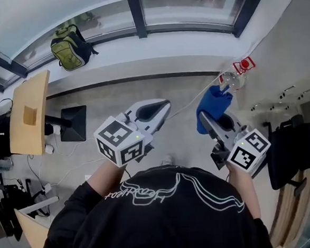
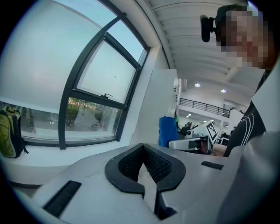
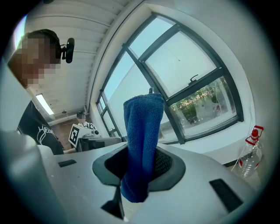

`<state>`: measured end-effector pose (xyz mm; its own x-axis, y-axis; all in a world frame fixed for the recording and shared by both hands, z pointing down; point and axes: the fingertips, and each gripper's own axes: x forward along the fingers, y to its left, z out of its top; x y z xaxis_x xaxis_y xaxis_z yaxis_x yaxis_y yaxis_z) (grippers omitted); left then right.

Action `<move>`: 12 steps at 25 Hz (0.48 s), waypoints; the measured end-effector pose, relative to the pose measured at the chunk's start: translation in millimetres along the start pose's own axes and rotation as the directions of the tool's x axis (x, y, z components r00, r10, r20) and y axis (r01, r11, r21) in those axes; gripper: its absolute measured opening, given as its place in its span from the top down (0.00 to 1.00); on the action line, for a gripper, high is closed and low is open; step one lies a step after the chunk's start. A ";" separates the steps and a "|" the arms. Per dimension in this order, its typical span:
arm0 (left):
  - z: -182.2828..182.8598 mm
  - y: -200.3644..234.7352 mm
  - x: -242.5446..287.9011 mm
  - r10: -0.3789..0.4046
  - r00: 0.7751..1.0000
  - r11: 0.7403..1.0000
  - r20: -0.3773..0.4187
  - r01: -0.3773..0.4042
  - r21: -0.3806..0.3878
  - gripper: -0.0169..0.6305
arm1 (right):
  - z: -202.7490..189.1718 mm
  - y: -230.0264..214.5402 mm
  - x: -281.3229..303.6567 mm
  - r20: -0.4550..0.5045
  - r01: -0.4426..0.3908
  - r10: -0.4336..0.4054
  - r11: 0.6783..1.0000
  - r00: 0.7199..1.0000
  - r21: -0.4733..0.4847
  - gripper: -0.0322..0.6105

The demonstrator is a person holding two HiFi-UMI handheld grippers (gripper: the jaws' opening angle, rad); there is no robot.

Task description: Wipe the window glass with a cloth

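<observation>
Our right tongs [image 3: 140, 168] are clamped on the blue cloth [image 3: 142, 140], which stands up from between the jaws as a folded strip. Our left tongs [image 2: 143, 164] have their jaws together and nothing sits between them. Both tongs are raised in front of us and point toward the window glass [image 3: 183, 61], but they are well apart from it, and the cloth touches no pane. A green backpack [image 1: 70, 47] lies on the sill [image 1: 154, 44] just under the window, and a clear bottle [image 1: 231, 80] stands on the floor below the window, at its right end. We judge that the cloth is ready but the wiping is not yet begun. What is left is to step up to the window, press the cloth on the glass and wipe it.
</observation>
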<state>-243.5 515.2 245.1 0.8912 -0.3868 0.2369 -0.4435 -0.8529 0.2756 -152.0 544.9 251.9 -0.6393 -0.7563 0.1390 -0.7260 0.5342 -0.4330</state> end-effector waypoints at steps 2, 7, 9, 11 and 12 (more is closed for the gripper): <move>6.3 17.4 12.5 -0.010 1.000 1.000 0.000 0.010 -0.010 0.97 | 7.1 -15.0 9.3 0.002 0.024 -0.024 1.000 1.000 -0.003 0.80; 7.3 45.5 63.3 -0.042 0.999 0.999 -0.032 0.041 -0.028 0.97 | 21.5 -68.6 25.3 0.017 0.048 -0.049 0.998 0.999 0.037 0.80; 7.3 57.8 92.4 -0.049 0.998 0.998 -0.044 0.048 -0.026 0.97 | 29.0 -97.6 35.0 0.026 0.046 -0.047 0.998 0.999 0.040 0.80; 10.2 73.8 125.1 -0.047 0.997 0.999 -0.054 0.046 -0.022 0.97 | 38.2 -132.2 47.9 0.031 0.036 -0.037 0.998 0.999 0.043 0.80; 13.2 83.3 142.8 -0.041 0.997 0.999 -0.059 0.040 -0.021 0.97 | 43.8 -151.3 54.8 0.031 0.031 -0.032 0.999 0.999 0.044 0.80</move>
<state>-151.9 384.3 289.6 0.9014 -0.3305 0.2797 -0.4097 -0.8601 0.3041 -66.1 406.1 286.1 -0.6075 -0.7844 0.1248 -0.7333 0.4935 -0.4677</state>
